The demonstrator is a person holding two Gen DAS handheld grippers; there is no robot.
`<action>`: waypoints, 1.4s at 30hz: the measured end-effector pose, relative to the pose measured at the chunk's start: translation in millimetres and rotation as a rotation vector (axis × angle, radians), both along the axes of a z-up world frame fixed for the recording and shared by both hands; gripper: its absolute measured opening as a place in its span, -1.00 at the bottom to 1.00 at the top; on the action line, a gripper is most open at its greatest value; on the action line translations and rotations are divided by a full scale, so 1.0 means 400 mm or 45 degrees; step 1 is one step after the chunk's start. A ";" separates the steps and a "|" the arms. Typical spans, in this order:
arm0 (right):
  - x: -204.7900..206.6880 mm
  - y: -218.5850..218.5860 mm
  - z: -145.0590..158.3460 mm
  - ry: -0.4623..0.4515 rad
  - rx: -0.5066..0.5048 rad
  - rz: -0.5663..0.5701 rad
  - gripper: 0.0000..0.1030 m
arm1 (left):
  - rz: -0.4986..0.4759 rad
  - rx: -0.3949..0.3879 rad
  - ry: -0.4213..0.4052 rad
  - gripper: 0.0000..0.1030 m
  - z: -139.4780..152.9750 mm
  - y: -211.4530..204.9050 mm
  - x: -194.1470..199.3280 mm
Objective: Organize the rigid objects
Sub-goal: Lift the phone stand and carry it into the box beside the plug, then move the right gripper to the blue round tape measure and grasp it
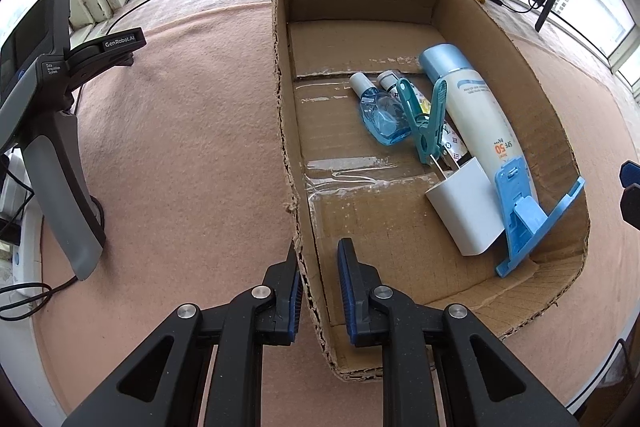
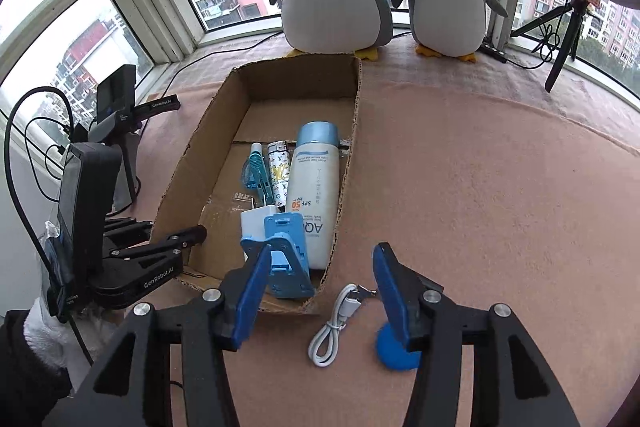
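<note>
Left gripper (image 1: 318,287) straddles brown cardboard box (image 1: 280,99) wall, unclenched; right gripper (image 2: 318,291) spread above coiled white cable (image 2: 334,327) beside box.

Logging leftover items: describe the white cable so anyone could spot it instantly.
Start at the cardboard box on the pink cloth. Outside its near right corner lies the white cable, coiled, between the right gripper fingers. Its neighbour, a blue round object, is solid, not corded.

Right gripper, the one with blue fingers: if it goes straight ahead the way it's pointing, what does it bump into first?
Probably the white cable, lying on the pink cloth between the open fingers of the right gripper. Past that is the cardboard box wall. Depth is hard to judge.
</note>
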State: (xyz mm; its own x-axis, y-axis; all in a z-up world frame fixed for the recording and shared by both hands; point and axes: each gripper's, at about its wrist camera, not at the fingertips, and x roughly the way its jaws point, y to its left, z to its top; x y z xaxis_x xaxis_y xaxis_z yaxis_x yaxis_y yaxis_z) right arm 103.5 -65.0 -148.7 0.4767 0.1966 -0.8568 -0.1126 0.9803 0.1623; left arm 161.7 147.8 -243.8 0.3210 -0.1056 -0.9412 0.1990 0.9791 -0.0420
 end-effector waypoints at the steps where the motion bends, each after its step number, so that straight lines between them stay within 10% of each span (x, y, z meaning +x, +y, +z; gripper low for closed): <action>1: -0.009 -0.023 0.000 0.007 0.000 -0.014 -0.05 | 0.000 0.000 -0.001 -0.65 0.000 0.000 0.000; 10: -0.084 -0.145 -0.046 0.066 -0.079 -0.064 -0.05 | 0.001 0.005 -0.001 -0.65 0.000 0.000 0.000; 42: -0.079 -0.074 -0.215 0.214 -0.234 0.073 -0.11 | -0.007 0.024 -0.001 -0.65 0.003 -0.006 0.006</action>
